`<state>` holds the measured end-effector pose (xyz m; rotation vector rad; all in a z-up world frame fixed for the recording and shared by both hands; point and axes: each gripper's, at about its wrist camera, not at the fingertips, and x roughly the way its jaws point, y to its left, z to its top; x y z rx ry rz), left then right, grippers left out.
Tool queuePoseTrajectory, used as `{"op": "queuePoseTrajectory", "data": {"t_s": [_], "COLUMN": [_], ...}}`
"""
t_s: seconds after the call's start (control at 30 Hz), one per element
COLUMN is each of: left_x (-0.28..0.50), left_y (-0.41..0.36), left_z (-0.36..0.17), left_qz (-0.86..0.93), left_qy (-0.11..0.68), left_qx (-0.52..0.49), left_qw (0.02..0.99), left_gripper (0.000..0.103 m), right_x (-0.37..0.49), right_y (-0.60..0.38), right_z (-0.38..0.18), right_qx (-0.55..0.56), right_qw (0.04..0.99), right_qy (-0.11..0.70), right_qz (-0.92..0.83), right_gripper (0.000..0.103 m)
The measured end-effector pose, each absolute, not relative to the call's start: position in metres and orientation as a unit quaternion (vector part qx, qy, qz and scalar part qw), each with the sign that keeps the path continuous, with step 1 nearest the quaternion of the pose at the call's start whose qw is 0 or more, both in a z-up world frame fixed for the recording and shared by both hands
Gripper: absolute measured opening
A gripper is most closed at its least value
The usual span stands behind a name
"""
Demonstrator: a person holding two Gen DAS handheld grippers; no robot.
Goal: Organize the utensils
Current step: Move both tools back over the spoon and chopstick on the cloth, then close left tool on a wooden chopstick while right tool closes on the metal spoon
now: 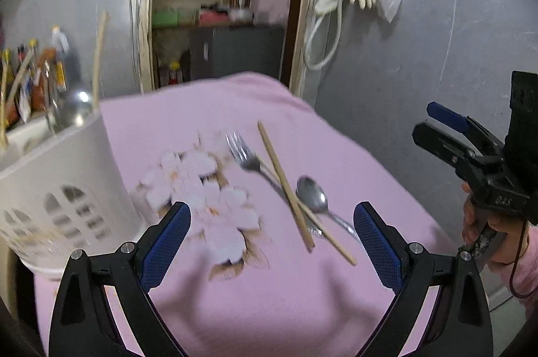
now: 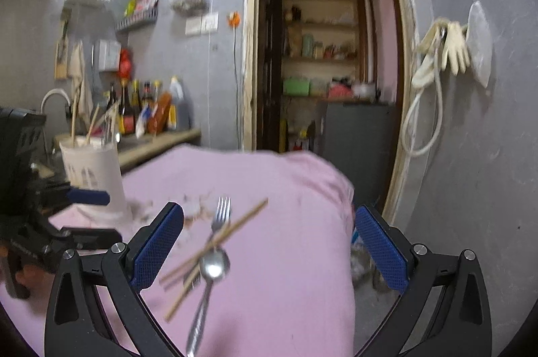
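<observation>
fork (image 1: pixel 240 151), spoon (image 1: pixel 311 193), chopsticks (image 1: pixel 285 185) were left loose on surface (image 1: pixel 302 289); both tongs (image 1: pixel 270 239) (image 2: pixel 269 247) were held open, empty; pickup toward holder (image 1: pixel 64 185) was judged next.

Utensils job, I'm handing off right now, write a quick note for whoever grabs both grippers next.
Left gripper: open, empty, above the pink cloth.
Right gripper: open, empty, facing the pile.
Things: fork, spoon and two chopsticks lie crossed in a loose pile on the cloth. The white holder stands at the cloth's left edge, with some sticks in it.
Done: nothing from the pile is lifted.
Left: move all four pieces into the holder.
</observation>
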<state>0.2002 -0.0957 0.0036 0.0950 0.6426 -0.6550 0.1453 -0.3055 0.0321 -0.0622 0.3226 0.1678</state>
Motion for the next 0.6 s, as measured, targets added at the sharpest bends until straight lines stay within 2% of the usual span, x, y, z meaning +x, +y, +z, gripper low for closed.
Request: {"op": "queuePoseTrajectory", "data": {"t_s": [0.1, 0.17, 0.23, 0.27, 0.33, 0.47, 0.6], "left_x": [0.209, 0.210, 0.215, 0.216, 0.220, 0.227, 0.236], "left_y": [-0.098, -0.098, -0.100, -0.101, -0.105, -0.111, -0.116], "left_z": [-0.002, -0.005, -0.009, -0.009, -0.015, -0.022, -0.028], "left_qz": [-0.323, -0.329, -0.336, -0.339, -0.348, -0.357, -0.356], "left_qy": [0.338, 0.351, 0.369, 0.376, 0.396, 0.424, 0.451], "left_qx": [0.035, 0.030, 0.027, 0.026, 0.024, 0.017, 0.008], "left_qw": [0.883, 0.876, 0.866, 0.862, 0.850, 0.832, 0.818], "left_gripper": [0.090, 0.083, 0.070, 0.067, 0.058, 0.047, 0.033], "right_x": [0.152, 0.159, 0.164, 0.167, 0.172, 0.178, 0.184], "right_y": [-0.309, -0.310, -0.311, -0.311, -0.310, -0.307, -0.302], "right_z": [0.021, 0.014, 0.008, 0.003, -0.004, -0.012, -0.019], "right_qx": [-0.031, -0.031, -0.030, -0.029, -0.031, -0.032, -0.040], "right_qw": [0.975, 0.967, 0.961, 0.956, 0.948, 0.937, 0.924], "right_qy": [0.200, 0.230, 0.254, 0.268, 0.292, 0.322, 0.350], "right_qz": [0.093, 0.102, 0.109, 0.113, 0.120, 0.134, 0.150], "right_gripper": [0.098, 0.085, 0.078, 0.072, 0.067, 0.056, 0.051]}}
